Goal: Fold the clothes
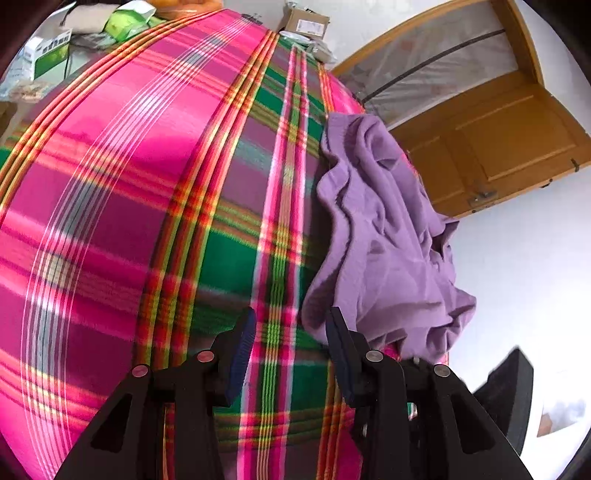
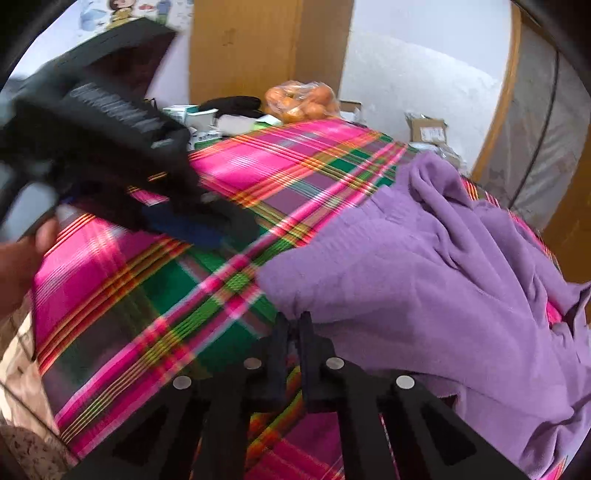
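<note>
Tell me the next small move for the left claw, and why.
Probably ease the open left claw rightward onto the purple garment's near edge and close. The right claw already pinches one edge, while the garment lies crumpled on the plaid cloth.

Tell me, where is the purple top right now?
The purple top lies crumpled on the plaid cloth, at the right of both wrist views. The right gripper pinches its near corner.

Print on the green-and-white boxes [image 1: 50, 55] and the cardboard box's label [image 1: 309, 26] is too blurred to read.
</note>
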`<state>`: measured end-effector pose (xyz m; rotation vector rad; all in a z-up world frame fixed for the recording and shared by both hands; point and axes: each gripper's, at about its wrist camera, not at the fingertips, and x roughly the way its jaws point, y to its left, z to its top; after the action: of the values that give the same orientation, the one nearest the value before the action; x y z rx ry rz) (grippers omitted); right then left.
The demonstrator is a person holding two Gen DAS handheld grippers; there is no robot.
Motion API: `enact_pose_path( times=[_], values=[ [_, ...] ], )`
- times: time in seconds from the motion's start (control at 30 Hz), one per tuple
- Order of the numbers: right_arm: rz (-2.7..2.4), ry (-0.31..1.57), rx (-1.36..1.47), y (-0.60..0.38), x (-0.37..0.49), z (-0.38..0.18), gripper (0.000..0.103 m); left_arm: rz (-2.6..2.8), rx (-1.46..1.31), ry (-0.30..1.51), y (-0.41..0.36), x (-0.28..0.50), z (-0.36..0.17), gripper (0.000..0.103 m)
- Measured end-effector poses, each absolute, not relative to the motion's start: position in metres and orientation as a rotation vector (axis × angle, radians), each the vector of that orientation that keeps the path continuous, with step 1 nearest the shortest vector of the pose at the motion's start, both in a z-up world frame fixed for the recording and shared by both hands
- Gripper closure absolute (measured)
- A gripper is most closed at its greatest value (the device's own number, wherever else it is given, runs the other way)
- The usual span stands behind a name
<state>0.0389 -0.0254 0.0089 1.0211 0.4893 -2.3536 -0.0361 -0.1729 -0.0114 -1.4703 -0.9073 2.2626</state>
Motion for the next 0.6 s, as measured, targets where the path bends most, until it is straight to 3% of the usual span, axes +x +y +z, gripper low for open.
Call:
enact_pose_path(
  times=[0.6],
  values=[
    [-2.264, 0.441, 1.026, -0.011, 0.066, 0.011, 0.098, 2.191, -1.431, -0.889, -0.139, -0.111, 0.000, 0.063]
  ],
)
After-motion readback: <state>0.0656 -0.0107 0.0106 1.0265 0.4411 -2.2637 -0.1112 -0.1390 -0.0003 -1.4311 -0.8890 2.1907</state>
